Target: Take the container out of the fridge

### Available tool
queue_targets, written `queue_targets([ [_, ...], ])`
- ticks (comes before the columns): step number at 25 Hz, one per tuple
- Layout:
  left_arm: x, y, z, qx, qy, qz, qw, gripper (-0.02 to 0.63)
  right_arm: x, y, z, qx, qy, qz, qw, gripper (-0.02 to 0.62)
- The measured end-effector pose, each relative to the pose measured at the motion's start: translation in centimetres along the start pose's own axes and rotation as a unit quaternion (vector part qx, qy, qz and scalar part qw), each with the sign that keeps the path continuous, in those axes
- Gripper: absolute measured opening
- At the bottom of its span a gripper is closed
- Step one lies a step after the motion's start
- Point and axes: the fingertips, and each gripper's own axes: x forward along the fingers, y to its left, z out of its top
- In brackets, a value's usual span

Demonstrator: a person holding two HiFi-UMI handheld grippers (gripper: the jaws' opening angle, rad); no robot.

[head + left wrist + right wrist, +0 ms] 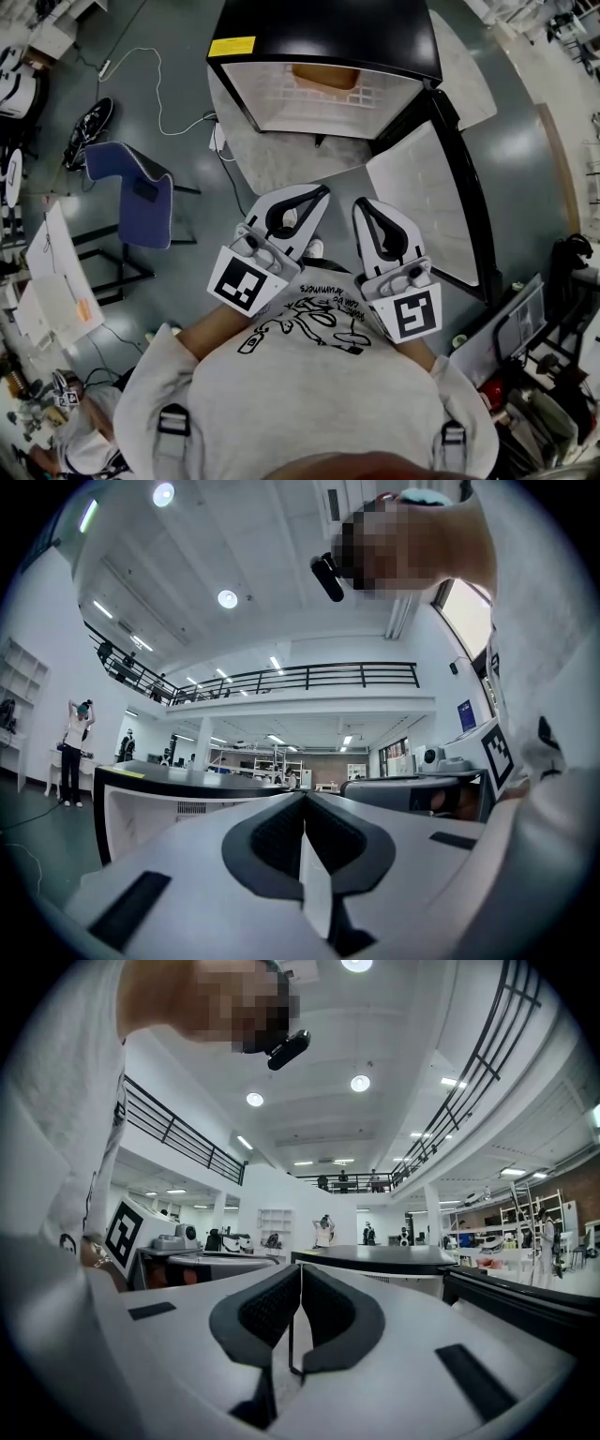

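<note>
In the middle left of the head view a blue chair (127, 194) stands unused. Lower centre, the left gripper (317, 195) has its jaws together on nothing, and the right gripper (367, 208) beside it is the same, both near the person's chest. In the upper centre the fridge (319, 28) is already open, its door (422, 202) swung to the right. The container (323, 77), probably an orange box, still sits on the shelf inside, well apart from both grippers. Reaching, gripping and pulling it out all remain.
</note>
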Motion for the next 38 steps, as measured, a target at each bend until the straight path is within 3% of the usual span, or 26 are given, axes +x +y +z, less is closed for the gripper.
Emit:
queue_targets([
  [6,0.8,2.2,0.0,-0.002,-0.002,-0.001,1.0,0.015,1.8,-0.4,-0.7,0.001,0.017,0.006,1.0,0.028],
  [11,1.4,4.0,0.3,-0.002,-0.004,-0.006,1.0,0.015,4.2,-1.3,0.4,-0.009,-0.002,-0.012,1.0,0.028],
  [24,2.5,10.0,-0.2,-0.015,0.002,-0.027,0.9995,0.015,9.9,-1.7,-1.4,-0.006,0.031,-0.024,0.999,0.028],
  [38,4.2,16.1,-2.4,-0.009,0.019,-0.064,0.9977,0.015,16.7,-3.9,-2.0,-0.022,0.019,-0.082,0.996,0.028],
])
